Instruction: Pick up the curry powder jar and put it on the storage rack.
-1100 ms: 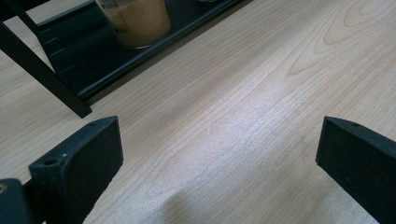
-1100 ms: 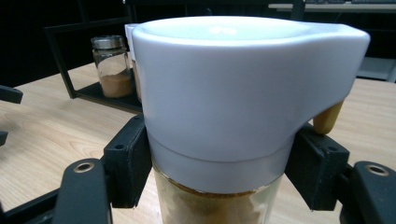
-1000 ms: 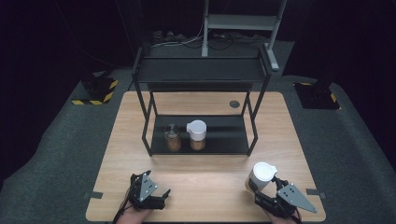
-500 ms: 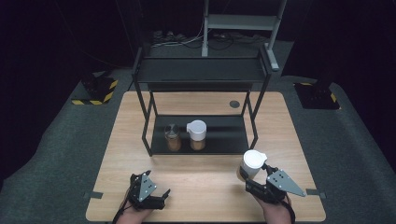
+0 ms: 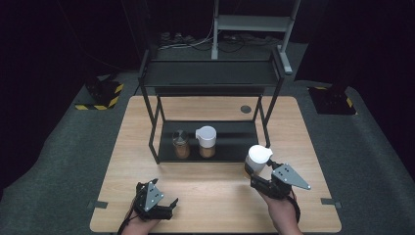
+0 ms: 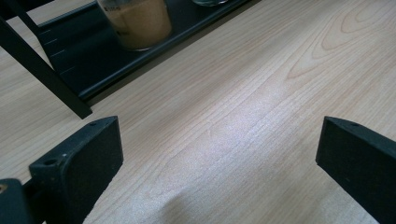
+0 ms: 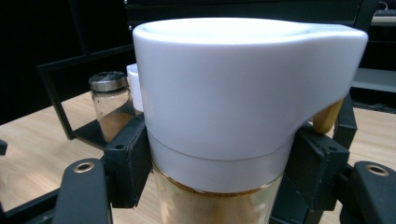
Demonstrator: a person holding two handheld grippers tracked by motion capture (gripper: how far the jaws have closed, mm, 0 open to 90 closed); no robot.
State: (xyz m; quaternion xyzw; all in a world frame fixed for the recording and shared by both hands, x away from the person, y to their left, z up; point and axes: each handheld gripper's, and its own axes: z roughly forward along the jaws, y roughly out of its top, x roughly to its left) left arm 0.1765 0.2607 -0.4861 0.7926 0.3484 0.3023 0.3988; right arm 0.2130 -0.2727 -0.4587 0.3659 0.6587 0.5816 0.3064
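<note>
jar in my right gripper, near the rack

my right gripper was clamped on a jar with a white lid. in the right gripper view the black jaws pressed on both sides of the jar, just under the lid, and brown powder showed through the glass below. a small yellow piece stuck out under the lid's spout at the right. from the high view i held the jar upright above the table, just in front of the rack's right front leg, close to the lower shelf but not on it.

my left gripper sat near the table's front edge at my left, well apart from the jar. its jaws stood wide open with nothing between them; in the left gripper view bare wood lay between the two pads.

two other jars stood on the rack's lower shelf, side by side near its front edge: one with a metal cap at the left and one with a white lid just to its right. both held brown powder. the metal-capped one also showed past my held jar in the right gripper view. the rack's top shelf was dark, and i couldn't tell what lay on it, if anything.
</note>
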